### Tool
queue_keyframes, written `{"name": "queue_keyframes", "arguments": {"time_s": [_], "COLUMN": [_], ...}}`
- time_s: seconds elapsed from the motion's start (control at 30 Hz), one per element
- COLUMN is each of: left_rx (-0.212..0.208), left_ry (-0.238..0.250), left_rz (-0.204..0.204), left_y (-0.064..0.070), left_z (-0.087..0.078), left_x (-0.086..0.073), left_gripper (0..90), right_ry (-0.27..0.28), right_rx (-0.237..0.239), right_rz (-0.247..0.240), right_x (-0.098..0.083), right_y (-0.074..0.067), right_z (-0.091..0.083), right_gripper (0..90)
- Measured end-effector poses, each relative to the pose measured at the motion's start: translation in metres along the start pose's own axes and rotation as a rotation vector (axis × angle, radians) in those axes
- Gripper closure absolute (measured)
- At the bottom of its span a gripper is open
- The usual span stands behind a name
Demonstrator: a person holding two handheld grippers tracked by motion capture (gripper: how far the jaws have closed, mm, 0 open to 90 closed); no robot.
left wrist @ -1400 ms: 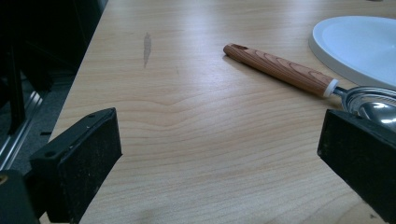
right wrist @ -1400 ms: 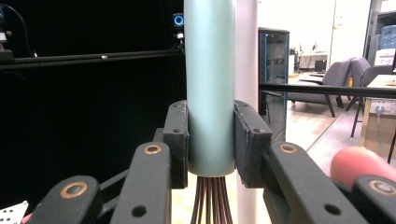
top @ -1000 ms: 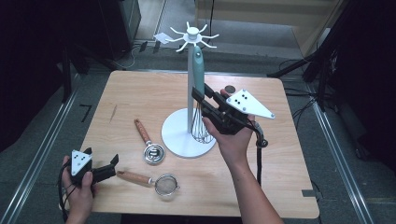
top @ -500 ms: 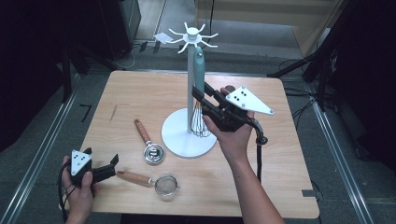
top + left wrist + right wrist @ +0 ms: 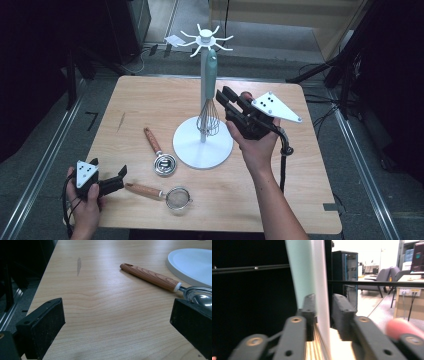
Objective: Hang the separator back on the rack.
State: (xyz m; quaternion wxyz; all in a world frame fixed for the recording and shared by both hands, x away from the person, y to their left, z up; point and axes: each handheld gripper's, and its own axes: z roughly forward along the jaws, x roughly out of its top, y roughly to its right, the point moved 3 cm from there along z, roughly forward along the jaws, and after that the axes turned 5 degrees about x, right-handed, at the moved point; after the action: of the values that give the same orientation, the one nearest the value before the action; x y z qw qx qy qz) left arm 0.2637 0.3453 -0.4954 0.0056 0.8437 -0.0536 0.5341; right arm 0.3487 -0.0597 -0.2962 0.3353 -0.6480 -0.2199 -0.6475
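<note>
A teal-handled whisk (image 5: 209, 70) hangs from the top hooks of a white stand (image 5: 202, 145), its wires (image 5: 207, 120) beside the pole. My right gripper (image 5: 223, 96) is level, just right of the whisk. In the right gripper view its jaws have just been closing. They stand open (image 5: 324, 312) by a narrow gap with nothing clamped; the white pole (image 5: 322, 285) and teal handle (image 5: 299, 270) show beyond them. My left gripper (image 5: 119, 178) rests open at the table's front left, by the wooden handle of a small strainer (image 5: 177, 197).
A wood-handled metal scoop (image 5: 159, 152) lies left of the stand's base; in the left gripper view its handle (image 5: 150, 277) runs ahead of the wide-open left gripper (image 5: 117, 325). The stand's round base (image 5: 192, 262) sits at the far right. The table's left edge (image 5: 42, 290) is close.
My right gripper has drawn slightly right, away from the whisk's wires, and its jaws have narrowed. The whisk still hangs on the stand. The left gripper has not moved.
</note>
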Motion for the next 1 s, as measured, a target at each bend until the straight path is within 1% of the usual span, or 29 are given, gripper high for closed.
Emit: {"name": "queue_keyframes", "arguments": {"time_s": [0.07,0.1,0.23,0.3,0.47,0.6,0.7,1.0], "left_rx": [0.000,0.000,-0.002,-0.003,-0.005,-0.009,-0.009,-0.010], "left_ry": [0.000,0.000,0.000,0.001,0.001,-0.001,-0.002,-0.003], "left_rz": [0.000,-0.001,0.001,-0.001,0.000,-0.004,-0.002,-0.004], "left_y": [0.000,0.000,0.000,0.000,0.000,0.000,0.000,0.000], "left_z": [0.000,0.000,0.000,0.000,0.000,0.000,0.000,0.000], "left_x": [0.000,0.000,0.000,0.000,0.000,0.000,0.000,0.000], "left_gripper": [0.0,0.0,0.0,0.0,0.0,0.0,0.0,0.0], "right_ry": [0.007,0.011,0.024,0.031,0.055,0.074,0.084,0.104], "right_rx": [-0.001,-0.003,-0.025,-0.040,-0.066,-0.060,-0.052,-0.040], "right_rz": [-0.008,-0.017,-0.041,-0.062,-0.089,-0.096,-0.113,-0.131], "right_x": [0.002,0.002,0.004,0.006,0.016,0.025,0.030,0.038], "right_y": [0.001,0.002,0.002,0.003,0.005,0.004,0.002,-0.008], "right_z": [0.001,0.003,0.009,0.012,0.017,0.018,0.018,0.017], "right_gripper": [88.3,90.0,90.0,90.0,90.0,90.0,90.0,90.0]}}
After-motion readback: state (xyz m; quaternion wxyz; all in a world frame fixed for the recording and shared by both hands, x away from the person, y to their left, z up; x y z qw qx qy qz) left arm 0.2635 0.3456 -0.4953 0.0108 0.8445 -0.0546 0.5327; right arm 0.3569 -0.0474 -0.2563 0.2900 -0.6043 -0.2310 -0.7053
